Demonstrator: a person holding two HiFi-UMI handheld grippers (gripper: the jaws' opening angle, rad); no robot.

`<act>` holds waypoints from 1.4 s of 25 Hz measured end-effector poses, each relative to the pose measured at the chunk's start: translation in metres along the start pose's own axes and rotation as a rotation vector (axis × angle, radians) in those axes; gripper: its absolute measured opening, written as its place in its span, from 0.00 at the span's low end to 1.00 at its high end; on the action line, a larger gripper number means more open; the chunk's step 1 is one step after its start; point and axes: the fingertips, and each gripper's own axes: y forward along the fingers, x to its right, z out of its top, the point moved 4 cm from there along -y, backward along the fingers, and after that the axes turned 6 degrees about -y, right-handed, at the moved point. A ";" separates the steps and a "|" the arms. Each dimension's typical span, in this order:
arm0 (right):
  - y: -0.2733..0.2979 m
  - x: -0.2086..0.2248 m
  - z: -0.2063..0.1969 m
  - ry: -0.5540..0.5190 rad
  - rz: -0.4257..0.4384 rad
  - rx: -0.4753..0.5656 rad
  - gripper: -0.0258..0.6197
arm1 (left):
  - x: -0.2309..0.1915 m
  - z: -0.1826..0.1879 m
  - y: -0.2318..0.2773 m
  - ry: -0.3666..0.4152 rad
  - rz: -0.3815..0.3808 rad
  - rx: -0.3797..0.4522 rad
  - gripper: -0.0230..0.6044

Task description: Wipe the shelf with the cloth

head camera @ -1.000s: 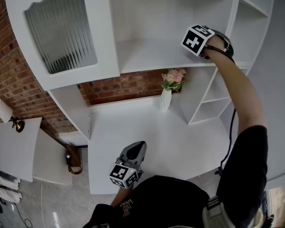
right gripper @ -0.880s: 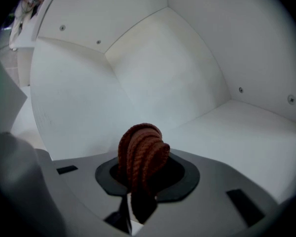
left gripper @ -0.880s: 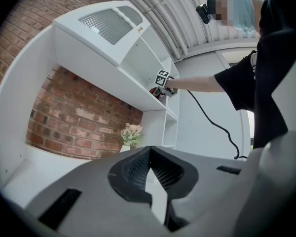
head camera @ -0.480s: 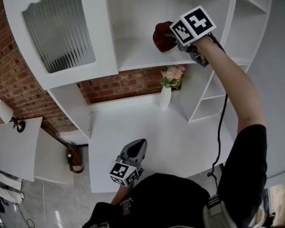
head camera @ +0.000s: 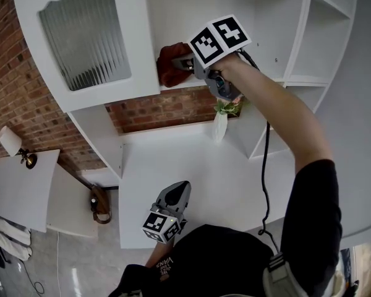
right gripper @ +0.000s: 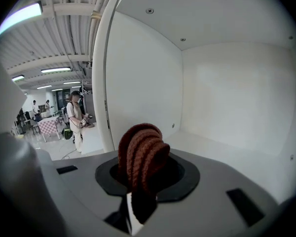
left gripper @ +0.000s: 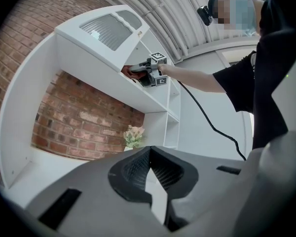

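A dark red knitted cloth (head camera: 170, 64) is bunched in my right gripper (head camera: 184, 64), which is shut on it. The gripper is at the left end of the white upper shelf (head camera: 188, 86), close to the cabinet door. In the right gripper view the cloth (right gripper: 140, 152) bulges up from the jaws over the shelf floor (right gripper: 222, 147). The left gripper view shows the same cloth (left gripper: 127, 71) and right gripper (left gripper: 140, 74) from below. My left gripper (head camera: 178, 190) hangs low over the desk's front edge, shut and holding nothing.
A ribbed-glass cabinet door (head camera: 86, 36) stands just left of the cloth. Below the shelf, a white vase of flowers (head camera: 221, 119) sits on the white desk (head camera: 173, 166) against the brick wall. Small side compartments (head camera: 272, 135) lie to the right. A cable trails from my right arm.
My right gripper has swept left along the shelf with the cloth, from the right end to the left end by the cabinet door. The left gripper has stayed put.
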 end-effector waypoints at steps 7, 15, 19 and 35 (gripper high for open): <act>0.000 0.005 -0.012 -0.088 -0.062 -0.075 0.19 | 0.000 -0.001 0.000 -0.004 -0.003 0.000 0.05; -0.041 0.043 -0.035 -0.112 -0.174 -0.133 0.19 | 0.002 -0.007 0.005 -0.015 -0.026 -0.011 0.05; -0.072 0.070 -0.050 -0.097 -0.255 -0.159 0.19 | 0.006 -0.009 0.010 -0.019 -0.048 -0.018 0.05; -0.182 0.141 -0.107 -0.261 -0.630 -0.412 0.19 | 0.018 -0.020 0.030 -0.030 -0.114 -0.064 0.05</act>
